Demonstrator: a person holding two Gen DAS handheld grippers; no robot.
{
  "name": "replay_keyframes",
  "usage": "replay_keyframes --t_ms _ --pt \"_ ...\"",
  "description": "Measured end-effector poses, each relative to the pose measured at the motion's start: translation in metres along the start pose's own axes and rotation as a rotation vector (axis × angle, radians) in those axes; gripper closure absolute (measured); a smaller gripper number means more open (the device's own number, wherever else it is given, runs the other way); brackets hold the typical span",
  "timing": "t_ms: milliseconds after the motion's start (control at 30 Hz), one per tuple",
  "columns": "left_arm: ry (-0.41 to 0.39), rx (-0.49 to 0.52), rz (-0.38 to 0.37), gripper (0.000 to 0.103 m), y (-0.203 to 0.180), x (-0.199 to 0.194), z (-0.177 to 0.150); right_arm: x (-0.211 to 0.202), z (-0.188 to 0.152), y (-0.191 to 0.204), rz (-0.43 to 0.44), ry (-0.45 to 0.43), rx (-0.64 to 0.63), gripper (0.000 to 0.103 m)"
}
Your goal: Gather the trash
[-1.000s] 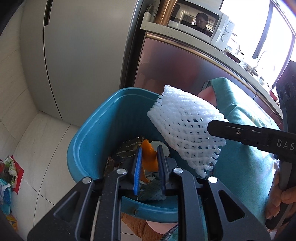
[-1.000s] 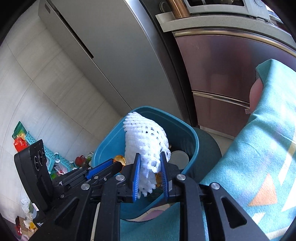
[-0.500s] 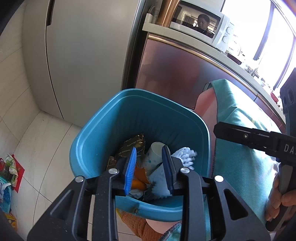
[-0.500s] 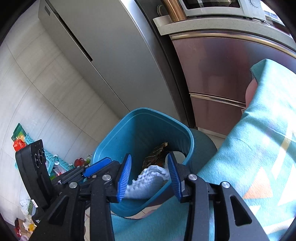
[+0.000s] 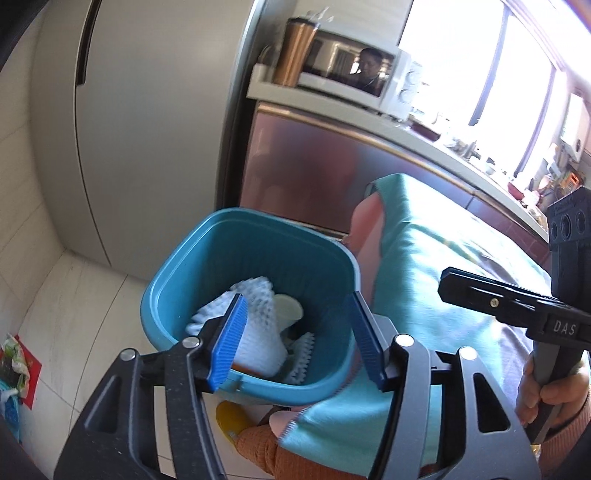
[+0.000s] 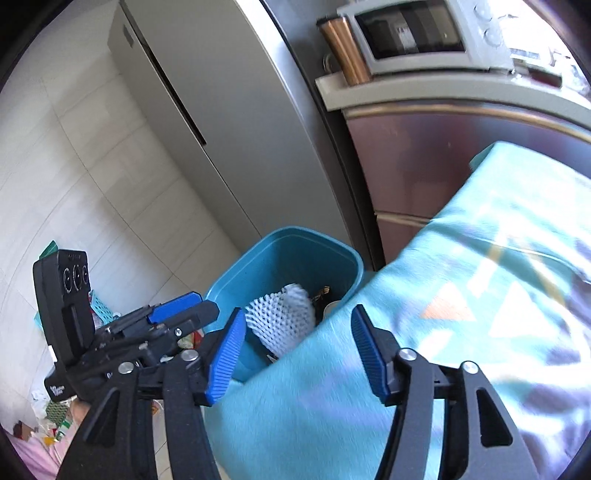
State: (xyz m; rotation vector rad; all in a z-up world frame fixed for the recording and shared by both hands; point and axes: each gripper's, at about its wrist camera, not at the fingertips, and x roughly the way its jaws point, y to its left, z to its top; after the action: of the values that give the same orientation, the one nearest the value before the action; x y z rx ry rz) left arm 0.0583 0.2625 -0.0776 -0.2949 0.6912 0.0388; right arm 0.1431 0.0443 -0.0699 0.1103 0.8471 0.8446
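Note:
A blue plastic bin (image 5: 207, 258) (image 6: 295, 243) stands on the floor beside the table. Inside it lies a white foam fruit net (image 5: 258, 332) (image 6: 284, 321) on top of a pale cup (image 5: 288, 306) and other scraps. My left gripper (image 5: 299, 339) hovers above the bin's near rim, its jaws opening with nothing pressed between them. My right gripper (image 6: 295, 350) hangs over the table edge, jaws opening too, with nothing in them. The right gripper's body (image 5: 517, 306) shows at the right of the left wrist view, a hand (image 5: 546, 391) around its handle.
A teal patterned tablecloth (image 6: 461, 295) covers the table right of the bin. Behind stand a grey fridge (image 5: 147, 110), a steel cabinet (image 5: 314, 177) and a microwave (image 6: 417, 33). Litter and a green basket (image 6: 99, 302) lie on the tiled floor at left. An orange sleeve (image 5: 266, 446) sits below the bin.
Both grippers opened and drew back and up from the bin. The foam net left the right gripper and the orange scrap left the left gripper; both now lie in the bin.

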Motion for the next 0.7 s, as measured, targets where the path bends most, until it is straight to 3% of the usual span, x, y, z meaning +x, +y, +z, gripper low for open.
replay_keyframes --t_ms 133,333,567,700 --pt "-0.045 0.040 -0.039 0.035 -0.021 -0.020 -0.002 -0.031 -0.010 -0.002 -0.025 -0.065 -0.006 0.039" --pt "-0.158 0.099 -0.079 0.006 -0.062 -0.052 -0.009 -0.077 -0.029 -0.002 -0.101 -0.179 -0.039 0.026" --pt "-0.242 0.140 -0.099 0.006 -0.109 -0.074 -0.016 -0.132 -0.058 -0.006 -0.267 -0.361 -0.054 0.008" --pt "-0.273 0.158 -0.108 0.006 -0.137 -0.083 -0.021 -0.161 -0.076 -0.008 -0.364 -0.445 -0.057 0.006"
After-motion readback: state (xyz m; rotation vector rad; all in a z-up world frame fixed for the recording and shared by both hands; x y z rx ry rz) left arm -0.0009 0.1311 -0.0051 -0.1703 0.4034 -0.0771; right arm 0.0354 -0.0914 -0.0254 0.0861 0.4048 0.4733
